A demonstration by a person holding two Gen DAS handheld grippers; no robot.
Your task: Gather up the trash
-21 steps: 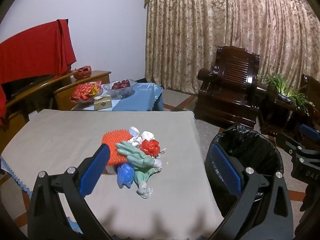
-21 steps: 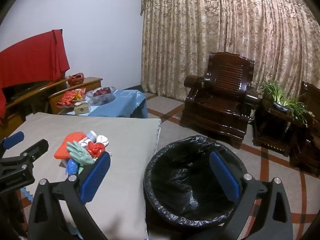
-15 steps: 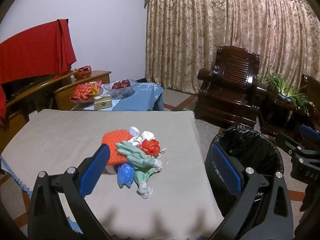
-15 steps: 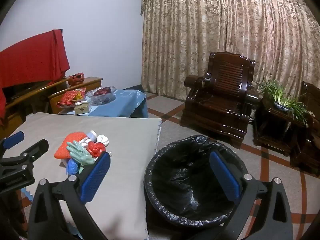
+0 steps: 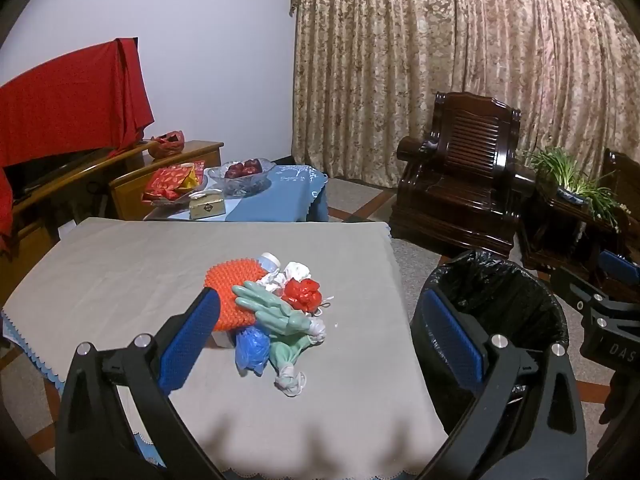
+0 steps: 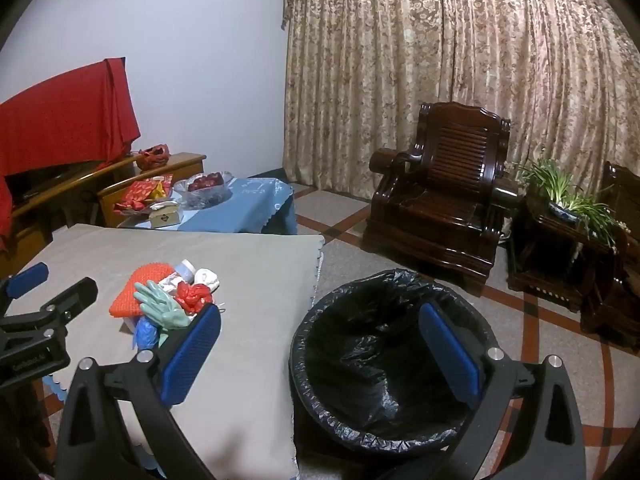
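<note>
A heap of trash lies on the grey-clothed table (image 5: 120,272): an orange spiky mat (image 5: 232,292), a pale green rubber glove (image 5: 272,312), a red plastic bag (image 5: 302,294), a blue bag (image 5: 250,346), white crumpled paper (image 5: 298,270) and a small bottle (image 5: 269,260). My left gripper (image 5: 320,320) hovers open in front of the heap, nothing between its blue pads. My right gripper (image 6: 320,332) is open above the black-lined trash bin (image 6: 384,356), which stands on the floor right of the table. The same heap shows in the right wrist view, with the glove (image 6: 160,308) and mat (image 6: 136,296).
A low table with a blue cloth (image 5: 276,196) holds a glass fruit bowl (image 5: 242,172) and a small box (image 5: 206,206). A dark wooden armchair (image 5: 460,188) and a plant stand (image 5: 572,200) stand before the curtain. A red cloth (image 5: 68,96) drapes the left cabinet.
</note>
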